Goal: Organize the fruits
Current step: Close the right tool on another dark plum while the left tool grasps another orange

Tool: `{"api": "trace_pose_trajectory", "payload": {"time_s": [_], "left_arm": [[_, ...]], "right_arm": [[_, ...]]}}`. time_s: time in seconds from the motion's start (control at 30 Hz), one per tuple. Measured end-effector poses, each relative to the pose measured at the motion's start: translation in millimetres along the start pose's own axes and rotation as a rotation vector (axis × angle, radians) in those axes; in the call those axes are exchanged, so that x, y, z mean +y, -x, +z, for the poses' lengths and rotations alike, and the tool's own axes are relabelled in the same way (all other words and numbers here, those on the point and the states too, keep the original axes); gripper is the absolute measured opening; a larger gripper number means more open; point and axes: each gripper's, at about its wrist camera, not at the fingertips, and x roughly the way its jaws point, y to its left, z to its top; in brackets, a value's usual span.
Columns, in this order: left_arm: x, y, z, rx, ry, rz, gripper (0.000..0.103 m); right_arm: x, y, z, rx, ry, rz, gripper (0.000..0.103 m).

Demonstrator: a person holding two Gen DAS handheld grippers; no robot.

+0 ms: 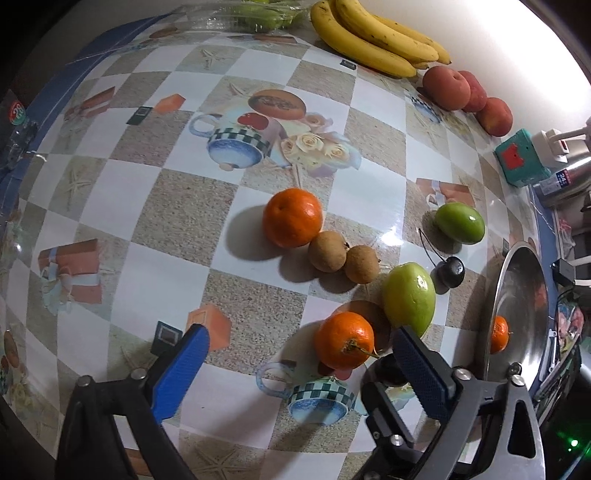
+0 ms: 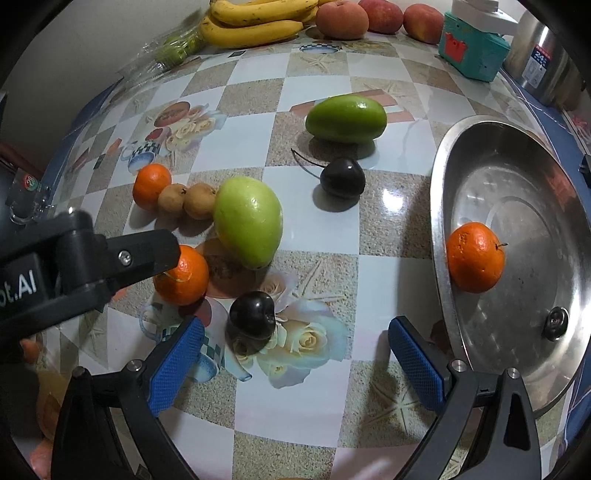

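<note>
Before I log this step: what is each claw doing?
Left claw: open, holding nothing, over an orange.
Right claw: open, holding nothing.

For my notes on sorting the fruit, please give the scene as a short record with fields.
surface: table with patterned cloth
metal plate: holds one orange
loose fruit: two oranges, two green fruits, two brown fruits, two dark cherries
at the back: bananas, peaches
left gripper: open, around the near orange
right gripper: open, near cherry between its fingers
</note>
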Motion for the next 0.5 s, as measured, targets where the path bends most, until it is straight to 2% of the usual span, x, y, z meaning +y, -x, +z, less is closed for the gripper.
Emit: {"api": "trace_pose_trajectory", "payload": {"time_s": [0.27,0.33,0.5], "left_arm": [[-7,-3,0,0.015,-0.021,-0.018,0.083],[-8,-2,0,0.019,-0.028,-0.018,0.08],[-13,-2,1,0.023,-0.043,-0.023,0.075]], "right_arm": [[14,-5,2,-0.014,0.043,0.023,0.093],[17,-4,3,-0.029,0.052,0.017,0.08],[20,-5,7,-0.042,0.057,0.037,0.068]]}}
